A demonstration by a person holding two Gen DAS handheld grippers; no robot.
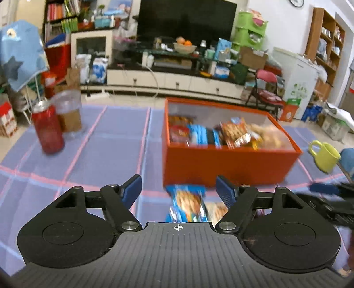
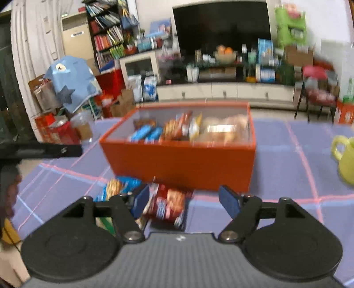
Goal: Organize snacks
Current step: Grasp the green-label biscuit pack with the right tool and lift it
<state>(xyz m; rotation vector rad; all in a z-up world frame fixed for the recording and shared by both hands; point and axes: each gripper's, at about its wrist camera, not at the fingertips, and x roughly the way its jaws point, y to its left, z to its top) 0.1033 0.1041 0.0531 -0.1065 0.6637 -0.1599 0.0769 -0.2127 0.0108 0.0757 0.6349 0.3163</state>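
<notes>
Before the orange box (image 1: 225, 164), blue snack packet (image 1: 187, 203), left gripper (image 1: 178, 188) and right gripper (image 2: 184, 200) agape, empty.

We looked low over the cloth (image 1: 106, 155) from both wrists, facing the TV (image 1: 188, 20). Both views shared the nearby box (image 1: 221, 166), seen from left and right.

box (image 1: 221, 164): I see orange walls
tablecloth (image 1: 106, 141): I see purple-blue, crossed by pink and pale lines
can (image 1: 48, 130): red
mug (image 1: 325, 156): yellow-green
near packet (image 1: 185, 203): blue
other packet (image 2: 169, 205): red
finger pads (image 1: 132, 190): blue on black arms
</notes>
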